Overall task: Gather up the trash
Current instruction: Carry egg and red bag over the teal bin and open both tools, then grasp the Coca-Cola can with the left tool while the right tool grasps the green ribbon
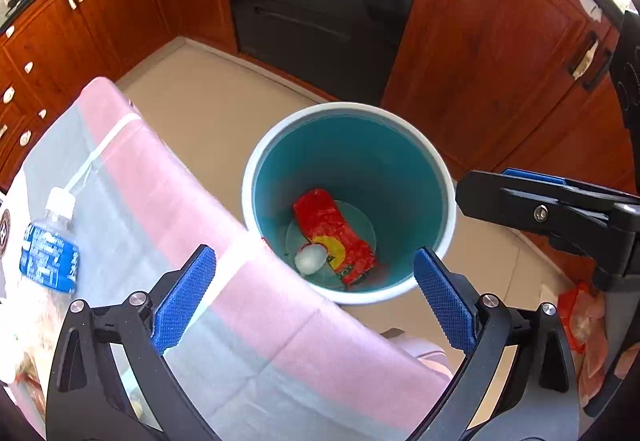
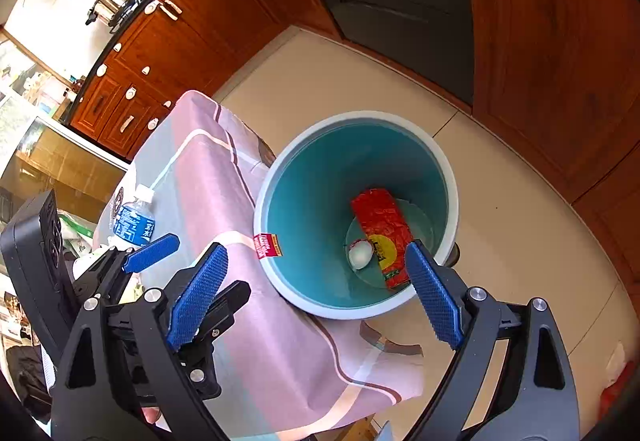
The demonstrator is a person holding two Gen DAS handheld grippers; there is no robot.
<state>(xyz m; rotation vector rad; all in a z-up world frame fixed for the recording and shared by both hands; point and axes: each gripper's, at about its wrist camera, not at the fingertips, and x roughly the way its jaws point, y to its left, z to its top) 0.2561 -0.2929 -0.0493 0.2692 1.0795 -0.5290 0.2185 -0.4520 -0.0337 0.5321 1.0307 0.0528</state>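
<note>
Lying in bin (image 1: 448, 177), red wrapper (image 1: 334, 237) below open tongs (image 1: 314, 297).

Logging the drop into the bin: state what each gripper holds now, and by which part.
Nothing is held. The left gripper and right gripper are both open and empty above the bin; the red wrapper lies inside it.

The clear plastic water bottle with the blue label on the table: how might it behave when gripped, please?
The clear plastic water bottle looks thin-walled, so it would probably dent under pressure. Lying on its side, it may roll on the striped tablecloth.
</note>
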